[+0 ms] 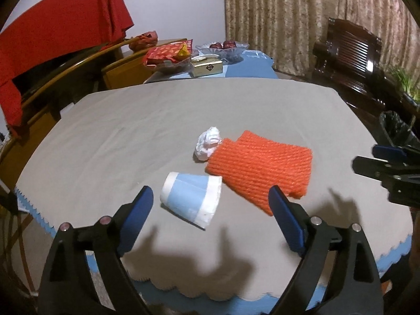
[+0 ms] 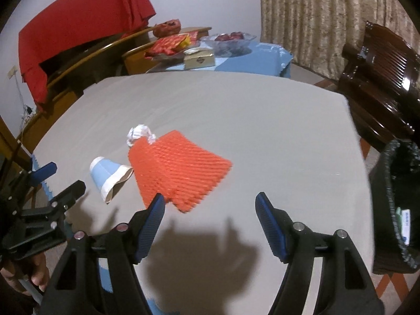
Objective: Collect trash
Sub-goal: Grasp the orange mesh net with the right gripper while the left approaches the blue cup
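Both tongs, left point(image 1: 211, 204) and right point(image 2: 210, 207), gape released above the paper cup point(image 1: 191, 202) and orange foam net point(image 2: 178, 170)

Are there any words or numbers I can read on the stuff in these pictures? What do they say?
No text here is clear enough to quote.
Gold box: a dark diamond-shaped label, too blurred to read.
Red snack packets: yellow printing, too small to read.
White item inside the black-lined bin: dark marks, unreadable.
Paper cup, orange foam net and crumpled tissue: no writing visible.
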Demonstrator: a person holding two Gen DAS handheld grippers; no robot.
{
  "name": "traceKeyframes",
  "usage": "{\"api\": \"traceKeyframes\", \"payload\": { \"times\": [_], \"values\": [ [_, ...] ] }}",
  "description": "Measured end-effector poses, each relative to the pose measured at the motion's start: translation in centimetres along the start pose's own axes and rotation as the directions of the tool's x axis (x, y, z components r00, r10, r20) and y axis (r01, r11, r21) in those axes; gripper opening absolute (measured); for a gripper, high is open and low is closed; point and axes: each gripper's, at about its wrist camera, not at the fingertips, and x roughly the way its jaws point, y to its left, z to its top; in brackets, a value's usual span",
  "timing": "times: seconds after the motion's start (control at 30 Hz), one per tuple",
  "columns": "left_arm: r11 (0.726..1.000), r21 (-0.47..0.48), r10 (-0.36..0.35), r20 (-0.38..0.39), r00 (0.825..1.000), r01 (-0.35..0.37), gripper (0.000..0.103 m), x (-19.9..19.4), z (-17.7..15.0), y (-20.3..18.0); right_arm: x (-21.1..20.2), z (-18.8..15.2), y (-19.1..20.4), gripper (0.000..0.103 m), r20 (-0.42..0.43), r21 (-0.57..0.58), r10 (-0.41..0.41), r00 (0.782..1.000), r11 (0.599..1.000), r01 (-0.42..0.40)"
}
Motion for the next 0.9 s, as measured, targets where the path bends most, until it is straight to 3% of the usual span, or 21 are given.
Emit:
{"api": "traceKeyframes", "payload": {
  "times": [0.27, 0.63, 0.9],
  "values": [
    [1.000, 0.016, -0.009, -0.022, 1.000, 0.009, 0.089, 3.4, -1.1, 2.8, 4.3, 0.1, 2.7, 0.070, -0.031, -0.020, 0.024, 0.999, 0.999, -0.024],
    [0.997, 0.059, -0.036, -0.058, 0.998, 0.039, 0.089, 7.2, -3.0, 3.6, 8.7, -0.1, 4.8, 0.068, -0.070, -0.042, 0.040, 0.997, 0.998, -0.043],
    [0.996, 0.065, -0.057, -0.073, 0.996, 0.061, 0.089, 8.9, -3.1, 4.0, 10.4, -0.1, 5.6, 0.048, -0.093, -0.062, 0.053, 0.994, 0.996, -0.059]
  ]
}}
